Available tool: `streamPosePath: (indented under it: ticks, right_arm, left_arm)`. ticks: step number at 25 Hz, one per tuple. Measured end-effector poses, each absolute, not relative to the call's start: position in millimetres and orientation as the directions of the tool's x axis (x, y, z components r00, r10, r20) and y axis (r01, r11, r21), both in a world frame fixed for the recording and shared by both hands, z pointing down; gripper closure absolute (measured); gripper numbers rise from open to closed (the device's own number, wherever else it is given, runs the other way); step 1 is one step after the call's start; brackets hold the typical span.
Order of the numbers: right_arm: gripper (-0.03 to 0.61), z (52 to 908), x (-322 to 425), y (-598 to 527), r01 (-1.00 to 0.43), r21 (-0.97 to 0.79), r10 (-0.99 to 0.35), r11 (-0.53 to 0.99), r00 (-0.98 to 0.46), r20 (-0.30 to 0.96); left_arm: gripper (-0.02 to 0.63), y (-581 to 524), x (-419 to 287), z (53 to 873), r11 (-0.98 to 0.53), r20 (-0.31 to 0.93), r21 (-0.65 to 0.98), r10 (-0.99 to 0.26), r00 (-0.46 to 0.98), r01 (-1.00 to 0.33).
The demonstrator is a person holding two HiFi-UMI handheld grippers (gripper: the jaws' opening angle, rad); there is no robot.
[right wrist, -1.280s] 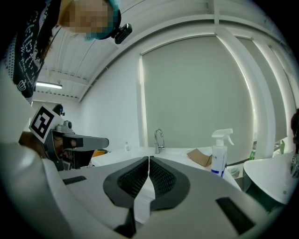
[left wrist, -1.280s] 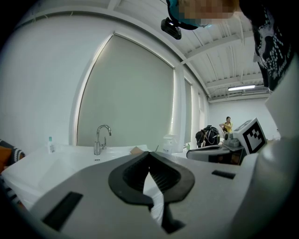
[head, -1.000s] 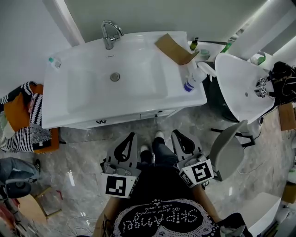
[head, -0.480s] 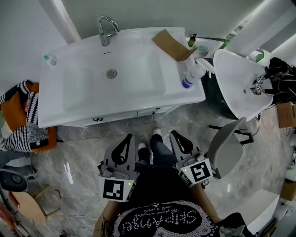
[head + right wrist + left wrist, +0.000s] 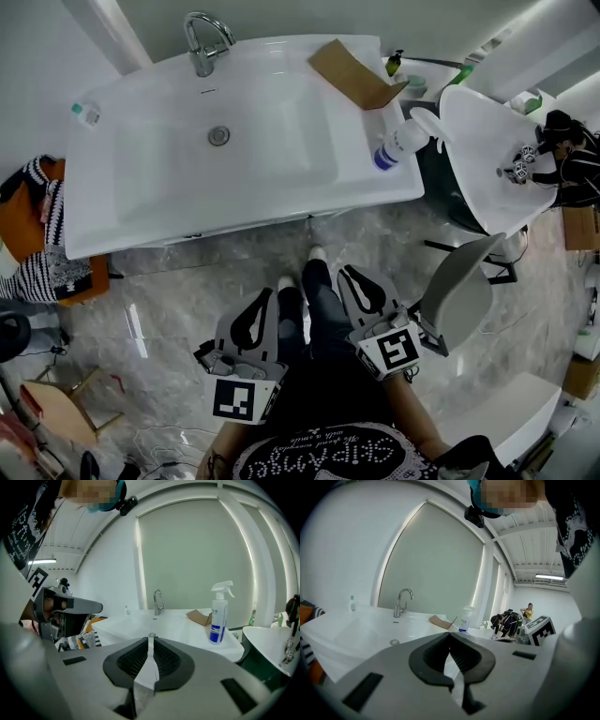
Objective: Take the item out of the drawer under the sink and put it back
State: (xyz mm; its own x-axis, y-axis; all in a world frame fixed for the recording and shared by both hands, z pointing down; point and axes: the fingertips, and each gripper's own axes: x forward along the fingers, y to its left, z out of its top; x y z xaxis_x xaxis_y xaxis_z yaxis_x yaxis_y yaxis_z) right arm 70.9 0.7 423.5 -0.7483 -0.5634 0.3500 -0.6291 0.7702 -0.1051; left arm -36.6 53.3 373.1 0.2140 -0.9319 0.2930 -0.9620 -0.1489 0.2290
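Note:
The white sink (image 5: pixel 131 206) fills the top of the head view, with its faucet (image 5: pixel 202 42) at the back. The cabinet front under it, where the drawer is, is almost wholly hidden beneath the basin rim. No item from the drawer is in sight. My left gripper (image 5: pixel 267 292) and right gripper (image 5: pixel 349 270) hang side by side over the marble floor in front of the sink, pointing at it, well short of the cabinet. The left gripper (image 5: pixel 450 634) is shut and empty. The right gripper (image 5: pixel 151 640) is shut too; its jaws have just been opening by a sliver, with nothing between them.
On the sink's right end lie a cardboard piece (image 5: pixel 352 75) and a spray bottle (image 5: pixel 398 145); a small bottle (image 5: pixel 84 112) stands at the left. A grey chair (image 5: pixel 459 295) and a white wash bowl (image 5: pixel 487 159) are at the right, striped cloth (image 5: pixel 37 272) at the left.
Both grippers have sunk and sit lower in the head view. The sink has slid up and grown larger, and the cabinet front with its handles has gone out of sight under the rim.

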Motion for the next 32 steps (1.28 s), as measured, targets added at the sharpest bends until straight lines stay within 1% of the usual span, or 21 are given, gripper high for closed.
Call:
streamPosePath:
  ticks: [3,7,13,21,26,32]
  right_arm:
    - [0.541,436.2,67.4,-2.0,-0.634,-0.107,-0.564,0.766,-0.742,0.363]
    - [0.508,459.3,65.3,-12.5,-0.656,-0.102,-0.568,0.748,-0.711,0.414]
    - [0.483,498.1,62.4,-35.5,-0.685,-0.122,-0.584,0.718,-0.688,0.43]
    - [0.477,569.5,65.5,-60.2,-0.735,-0.143,-0.598,0.663,-0.634,0.491]
    - [0.465,609.8,51.1,-63.7,-0.724,-0.129,-0.572,0.678,-0.63,0.526]
    - [0.464,659.7,51.7,-89.2,-0.774,-0.133,-0.611,0.619,-0.582,0.537]
  left_arm:
    - [0.611,52.8,-33.1,382.5,-0.165,0.309,0.241,-0.921,0.236,-0.956]
    - [0.611,48.4,-32.8,393.2,-0.161,0.315,0.263,-0.918,0.243,-0.951]
    - [0.611,28.2,-34.5,409.1,-0.17,0.314,0.288,-0.913,0.26,-0.942]
    - [0.611,18.7,-30.1,431.6,-0.183,0.323,0.315,-0.902,0.286,-0.931]
    - [0.611,17.2,-33.1,451.6,-0.17,0.331,0.32,-0.902,0.278,-0.932]
    - [0.611,15.8,-27.3,489.7,-0.159,0.36,0.332,-0.89,0.281,-0.93]
